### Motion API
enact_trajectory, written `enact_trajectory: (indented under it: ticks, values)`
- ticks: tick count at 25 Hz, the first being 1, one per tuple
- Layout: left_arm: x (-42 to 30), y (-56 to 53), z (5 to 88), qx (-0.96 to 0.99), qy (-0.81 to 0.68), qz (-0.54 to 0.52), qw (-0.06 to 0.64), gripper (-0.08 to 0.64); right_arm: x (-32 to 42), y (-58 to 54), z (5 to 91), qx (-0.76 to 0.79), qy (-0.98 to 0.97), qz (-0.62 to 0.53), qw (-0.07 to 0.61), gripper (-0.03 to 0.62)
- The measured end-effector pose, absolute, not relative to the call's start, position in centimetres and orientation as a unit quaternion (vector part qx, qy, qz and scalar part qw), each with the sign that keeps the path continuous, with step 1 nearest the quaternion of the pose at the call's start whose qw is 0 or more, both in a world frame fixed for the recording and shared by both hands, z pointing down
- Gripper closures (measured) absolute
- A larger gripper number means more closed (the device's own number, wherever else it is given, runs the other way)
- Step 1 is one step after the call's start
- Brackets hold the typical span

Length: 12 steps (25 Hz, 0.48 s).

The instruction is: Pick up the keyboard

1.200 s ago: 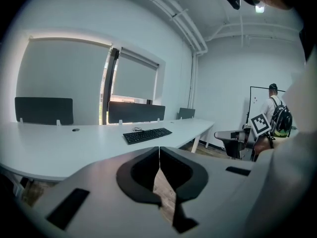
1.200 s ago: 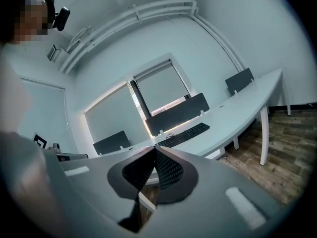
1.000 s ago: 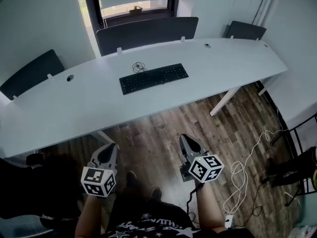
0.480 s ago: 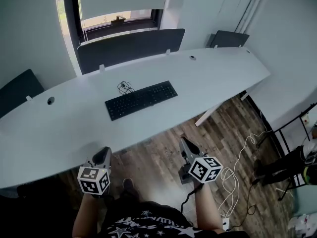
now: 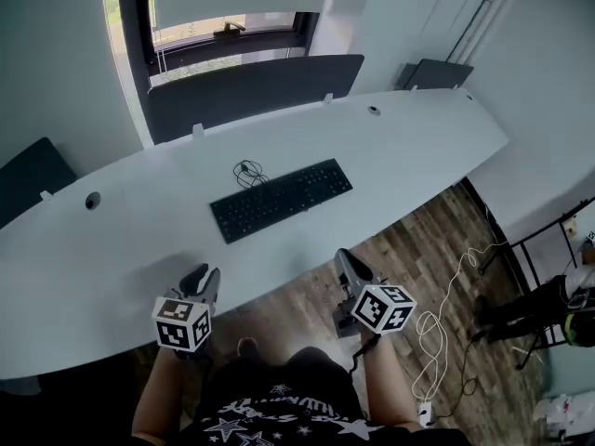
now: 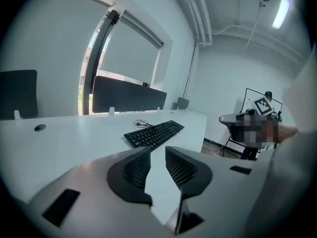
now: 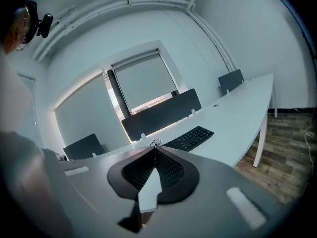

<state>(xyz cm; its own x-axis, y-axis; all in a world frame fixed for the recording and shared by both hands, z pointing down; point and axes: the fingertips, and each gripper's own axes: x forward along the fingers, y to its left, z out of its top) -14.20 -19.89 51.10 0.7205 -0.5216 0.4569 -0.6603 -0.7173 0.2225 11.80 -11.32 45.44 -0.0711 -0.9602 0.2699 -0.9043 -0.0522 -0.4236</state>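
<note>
Reaching in for the keyboard, which lies flat in the middle of the desk, roughly 1 o'clock from my left gripper and 11 o'clock from my right gripper. Best bet, I reckon: take one short end in each and lift level, so the cable coiled at its 11 o'clock doesn't snag. My left jaws have just been opening and show a small gap with nothing in it. The right ones are closed tight and empty, so they'd need to open first.
</note>
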Motion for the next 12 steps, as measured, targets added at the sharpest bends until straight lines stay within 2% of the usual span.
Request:
enact_trajectory:
  ticks: [12]
  values:
    - [-10.9, -21.4, 56.6, 0.887, -0.307, 0.231, 0.256, 0.403, 16.8, -14.4, 49.9, -0.683, 0.662, -0.306, 0.041, 0.577]
